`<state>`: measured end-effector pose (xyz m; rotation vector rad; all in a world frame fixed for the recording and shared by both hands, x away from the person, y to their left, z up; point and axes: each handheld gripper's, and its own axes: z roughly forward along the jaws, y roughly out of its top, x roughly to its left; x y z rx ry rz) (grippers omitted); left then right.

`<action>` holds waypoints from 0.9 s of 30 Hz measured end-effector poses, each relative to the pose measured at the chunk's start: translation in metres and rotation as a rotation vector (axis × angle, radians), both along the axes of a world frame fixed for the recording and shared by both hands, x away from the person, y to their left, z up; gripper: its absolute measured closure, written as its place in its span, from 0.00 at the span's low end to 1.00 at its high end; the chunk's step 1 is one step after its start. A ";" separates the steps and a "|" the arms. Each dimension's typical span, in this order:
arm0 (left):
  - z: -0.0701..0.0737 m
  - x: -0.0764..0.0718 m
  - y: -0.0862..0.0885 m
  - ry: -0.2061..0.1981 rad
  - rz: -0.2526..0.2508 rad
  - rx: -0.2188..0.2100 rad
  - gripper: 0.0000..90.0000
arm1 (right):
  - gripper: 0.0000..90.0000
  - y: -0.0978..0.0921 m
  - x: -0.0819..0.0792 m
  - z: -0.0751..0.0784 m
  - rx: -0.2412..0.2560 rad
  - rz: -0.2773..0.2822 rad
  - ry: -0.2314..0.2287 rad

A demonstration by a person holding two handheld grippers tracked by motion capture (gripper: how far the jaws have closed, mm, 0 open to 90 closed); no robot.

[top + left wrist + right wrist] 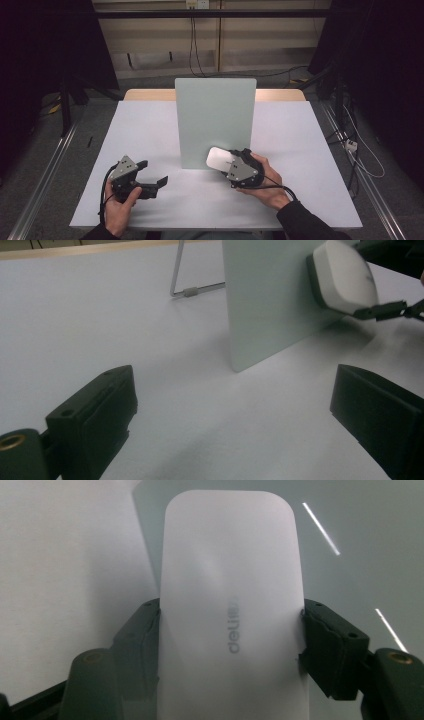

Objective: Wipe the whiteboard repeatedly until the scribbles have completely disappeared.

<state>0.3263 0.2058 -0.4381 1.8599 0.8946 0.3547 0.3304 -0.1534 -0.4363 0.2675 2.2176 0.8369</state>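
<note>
Right claw (231, 630) clamps white eraser (231, 580) against upright board (215, 120).

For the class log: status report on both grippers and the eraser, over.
Right gripper shut on white eraser, at the upright board. Left gripper open, empty, over table. Nothing in the way.

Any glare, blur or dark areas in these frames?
High view: table evenly lit, surroundings dark. Left gripper view: near jaws soft, board sharper. Right gripper view: bright streaks reflect off the board behind the white eraser, which looks washed out in the right tongs.
</note>
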 end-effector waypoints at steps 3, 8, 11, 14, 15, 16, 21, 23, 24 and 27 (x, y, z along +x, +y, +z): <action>0.000 0.000 0.000 0.000 0.001 0.001 0.05 | 0.35 -0.011 0.005 0.016 0.047 -0.037 -0.041; 0.000 0.000 0.000 0.001 -0.002 0.003 0.05 | 0.35 -0.023 0.010 0.032 0.086 -0.074 -0.072; 0.000 0.000 0.000 0.000 -0.002 0.004 0.05 | 0.35 -0.023 0.009 0.029 0.079 -0.070 -0.073; 0.000 0.000 0.000 0.002 -0.001 0.002 0.05 | 0.35 -0.022 0.005 0.020 0.066 -0.059 -0.061; 0.000 0.000 0.000 0.002 -0.003 0.005 0.05 | 0.35 -0.022 0.004 0.017 0.061 -0.053 -0.054; 0.000 0.000 0.000 0.001 -0.003 0.004 0.05 | 0.35 -0.021 0.003 0.013 0.054 -0.047 -0.050; 0.000 0.000 -0.001 -0.001 -0.005 0.006 0.05 | 0.35 -0.014 -0.001 0.000 0.018 -0.016 -0.016; 0.000 0.000 -0.001 0.000 -0.004 0.002 0.05 | 0.35 -0.011 -0.002 -0.004 0.006 -0.003 -0.002; 0.000 0.000 -0.001 0.000 -0.003 0.002 0.05 | 0.35 -0.008 -0.003 -0.007 -0.003 0.006 0.002; 0.000 0.000 -0.001 0.000 -0.003 0.002 0.05 | 0.35 -0.001 -0.004 -0.012 -0.028 0.029 0.022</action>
